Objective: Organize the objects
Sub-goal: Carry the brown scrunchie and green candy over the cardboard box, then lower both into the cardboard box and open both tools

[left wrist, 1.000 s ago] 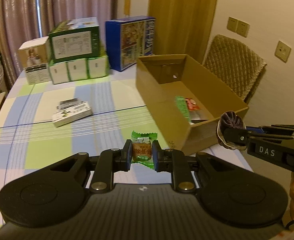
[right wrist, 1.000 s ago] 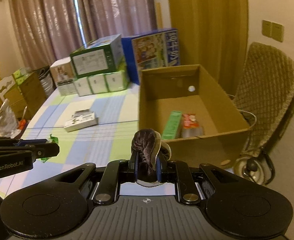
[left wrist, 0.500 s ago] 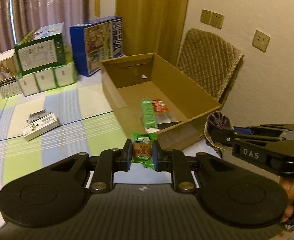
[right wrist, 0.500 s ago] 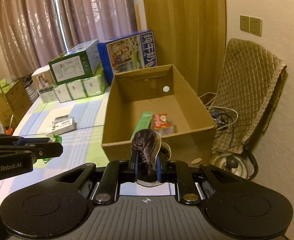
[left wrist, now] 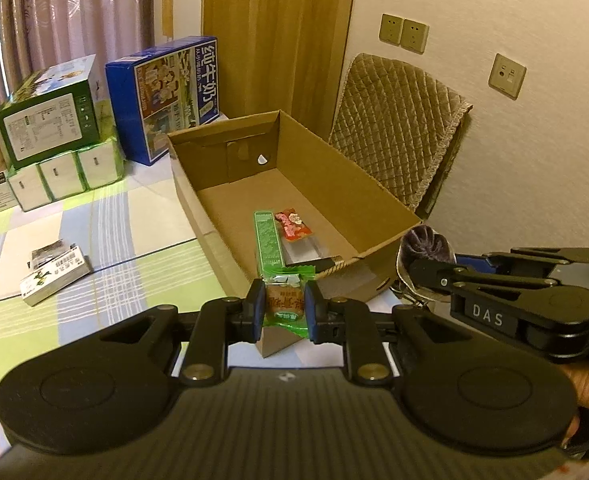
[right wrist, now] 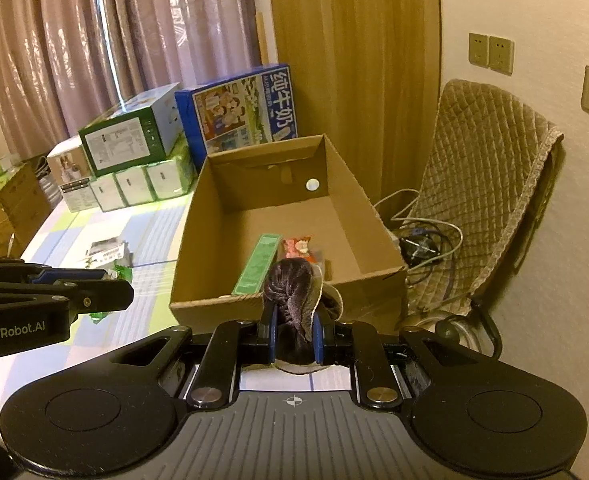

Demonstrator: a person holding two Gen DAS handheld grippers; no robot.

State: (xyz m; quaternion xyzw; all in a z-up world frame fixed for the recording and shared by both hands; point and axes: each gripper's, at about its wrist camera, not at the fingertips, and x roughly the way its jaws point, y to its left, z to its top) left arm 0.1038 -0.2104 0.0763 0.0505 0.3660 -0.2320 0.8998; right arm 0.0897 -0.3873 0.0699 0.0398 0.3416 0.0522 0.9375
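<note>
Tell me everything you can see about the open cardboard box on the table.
The open brown cardboard box is a shallow rectangular tray of corrugated card with no lid, resting flat on the checked tablecloth near the table's right edge. Its far wall has a small round hole. Inside, near the front wall, lie a long green packet and a red-printed clear snack packet; the rest of the floor is bare.

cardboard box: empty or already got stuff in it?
Not empty. The open-topped cardboard box holds a long green packet and a red snack packet lying on its floor near the front wall.
</note>
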